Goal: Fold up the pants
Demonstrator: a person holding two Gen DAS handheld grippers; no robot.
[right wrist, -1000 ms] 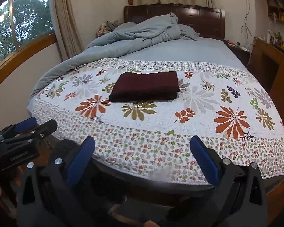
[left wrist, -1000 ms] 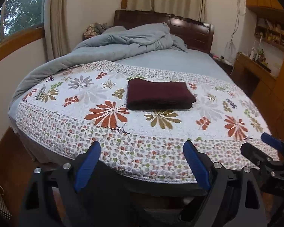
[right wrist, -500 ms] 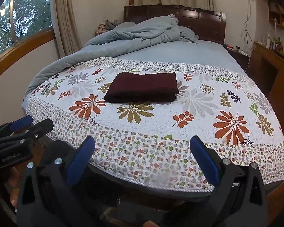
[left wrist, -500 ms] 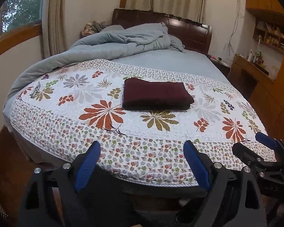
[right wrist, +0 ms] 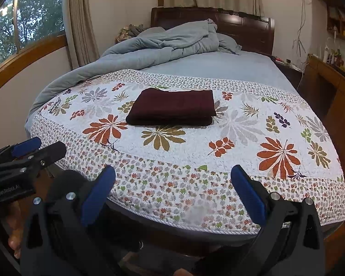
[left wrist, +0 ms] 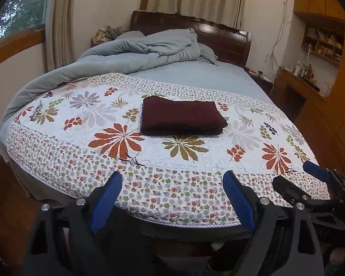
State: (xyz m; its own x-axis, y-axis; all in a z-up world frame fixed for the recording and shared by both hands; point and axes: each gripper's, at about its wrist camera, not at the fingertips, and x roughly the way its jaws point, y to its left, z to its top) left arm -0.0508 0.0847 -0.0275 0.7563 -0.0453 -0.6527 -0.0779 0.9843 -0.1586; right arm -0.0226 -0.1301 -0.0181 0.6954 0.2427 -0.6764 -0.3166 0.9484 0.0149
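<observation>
Although already folded into a compact rectangle, the maroon pants [left wrist: 182,117] are judged soft, light and limp; a stacked edge is recommended for grasping. They lie mid-quilt [left wrist: 218,142]. The left gripper [left wrist: 173,201] and right gripper [right wrist: 172,195] are held wide, empty.

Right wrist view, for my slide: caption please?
Folded maroon pants rest on floral quilt; open right hand-held gripper empty.

Matt maroon cloth pants [left wrist: 182,116] on quilted cotton-like bedspread [left wrist: 195,158] (glossy dark wood headboard [left wrist: 220,36] behind)
</observation>
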